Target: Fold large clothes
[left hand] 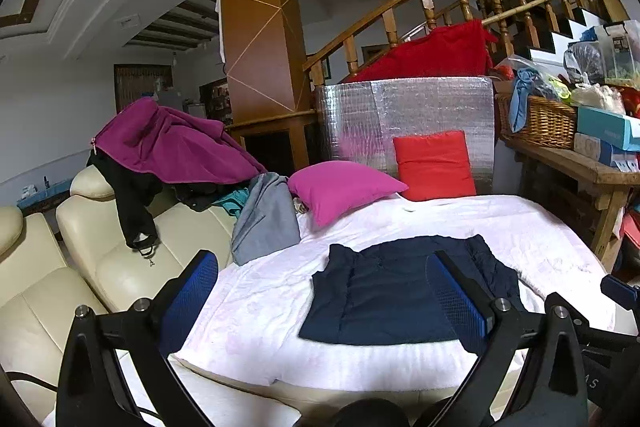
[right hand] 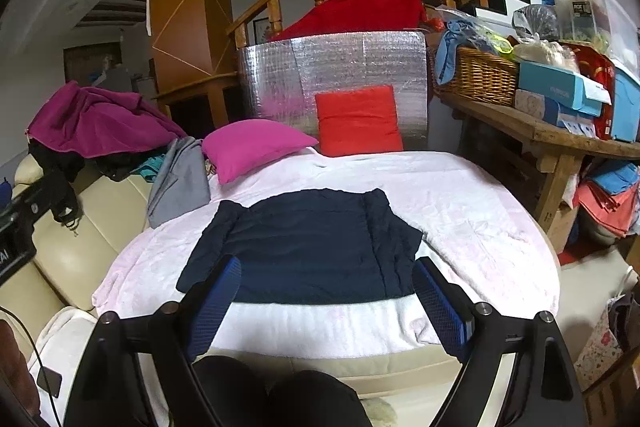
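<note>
one navy garment (right hand: 308,247), two cushions (right hand: 252,147) (right hand: 358,119), one wicker basket (right hand: 476,75)

Soft even indoor light, sharp focus, strong fisheye bending, dark corners

Dark navy garment (right hand: 308,247), folded into a rough rectangle with sleeves tucked in along both sides, lying flat, slightly wrinkled, on pale pink blanket (right hand: 460,211).
</note>
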